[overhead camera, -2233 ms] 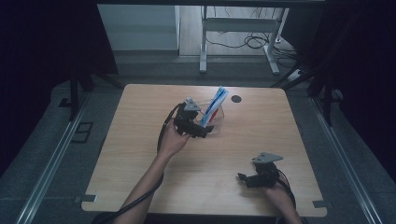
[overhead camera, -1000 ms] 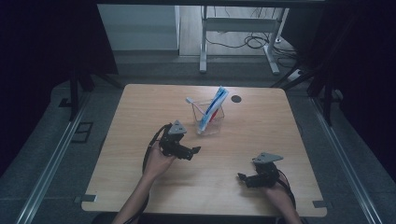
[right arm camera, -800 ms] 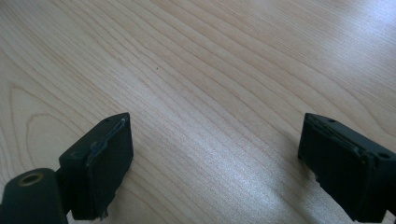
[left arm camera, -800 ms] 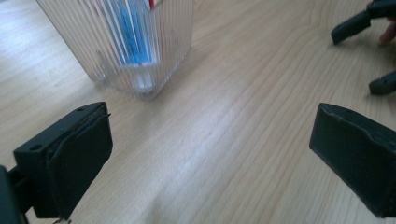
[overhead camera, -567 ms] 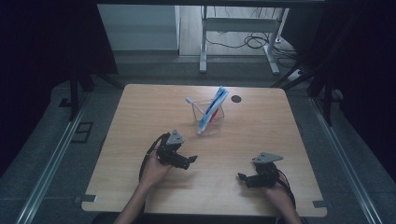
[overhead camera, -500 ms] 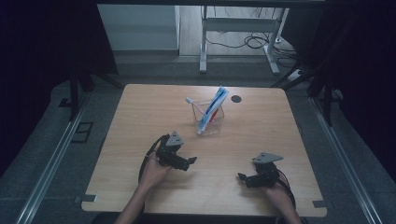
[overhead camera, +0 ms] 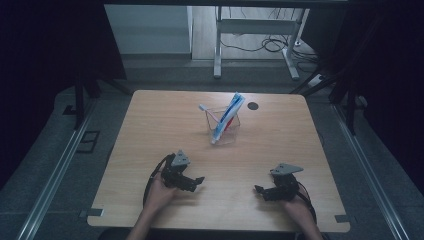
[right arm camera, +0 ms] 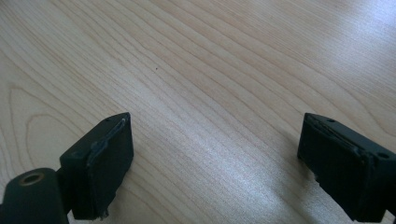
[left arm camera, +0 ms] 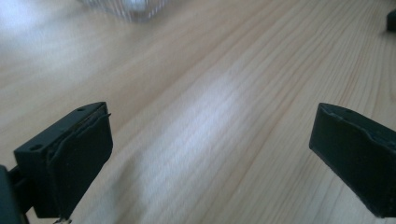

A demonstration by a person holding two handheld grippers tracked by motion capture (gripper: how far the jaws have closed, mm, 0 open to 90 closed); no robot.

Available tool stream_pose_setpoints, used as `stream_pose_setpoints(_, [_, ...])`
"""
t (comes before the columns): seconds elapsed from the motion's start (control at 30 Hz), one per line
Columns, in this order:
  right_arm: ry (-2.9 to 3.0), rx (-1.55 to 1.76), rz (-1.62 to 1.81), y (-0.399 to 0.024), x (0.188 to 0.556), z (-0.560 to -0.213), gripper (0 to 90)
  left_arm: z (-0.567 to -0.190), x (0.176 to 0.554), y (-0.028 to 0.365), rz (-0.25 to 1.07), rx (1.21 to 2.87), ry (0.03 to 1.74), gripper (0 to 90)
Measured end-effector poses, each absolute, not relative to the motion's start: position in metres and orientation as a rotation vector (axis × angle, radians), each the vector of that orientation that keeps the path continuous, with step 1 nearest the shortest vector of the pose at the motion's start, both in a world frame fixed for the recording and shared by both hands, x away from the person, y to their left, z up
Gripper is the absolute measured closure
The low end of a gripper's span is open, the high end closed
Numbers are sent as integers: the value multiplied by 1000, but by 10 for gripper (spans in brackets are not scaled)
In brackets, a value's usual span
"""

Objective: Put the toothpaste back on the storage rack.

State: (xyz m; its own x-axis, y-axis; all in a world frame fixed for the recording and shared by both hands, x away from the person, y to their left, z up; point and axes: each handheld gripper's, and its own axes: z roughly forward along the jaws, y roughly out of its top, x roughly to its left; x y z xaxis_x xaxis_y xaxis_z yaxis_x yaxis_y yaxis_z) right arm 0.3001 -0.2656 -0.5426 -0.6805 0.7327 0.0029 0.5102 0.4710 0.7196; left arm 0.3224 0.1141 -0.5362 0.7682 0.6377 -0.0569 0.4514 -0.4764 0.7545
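Wooden, pale and bare-grained, the bench [overhead camera: 150, 130] carries a clear plastic holder [overhead camera: 223, 129] near the middle of its far edge, with a blue-and-white toothpaste tube [overhead camera: 230, 114] leaning in it beside a pink-handled toothbrush [overhead camera: 211, 112]; any print on the tube is too small to read. A small black round disc [overhead camera: 253, 106] lies just to the holder's right. The left tongs [overhead camera: 194, 181] rest low near the front edge, jaws wide apart and gripping nothing. The right tongs [overhead camera: 261, 190] sit near the front right corner, likewise wide open and empty, well apart from the holder.
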Motion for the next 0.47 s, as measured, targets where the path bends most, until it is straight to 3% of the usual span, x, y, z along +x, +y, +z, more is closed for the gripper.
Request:
stream_pose_setpoints(0.3, [2416, 1055, 1028, -266, 300, -543, 110, -544, 312, 110, 311, 2287, 826, 9])
stream_pose_setpoints(0.47, [2416, 1056, 1028, -266, 300, -543, 110, -545, 312, 113, 292, 2274, 869, 9])
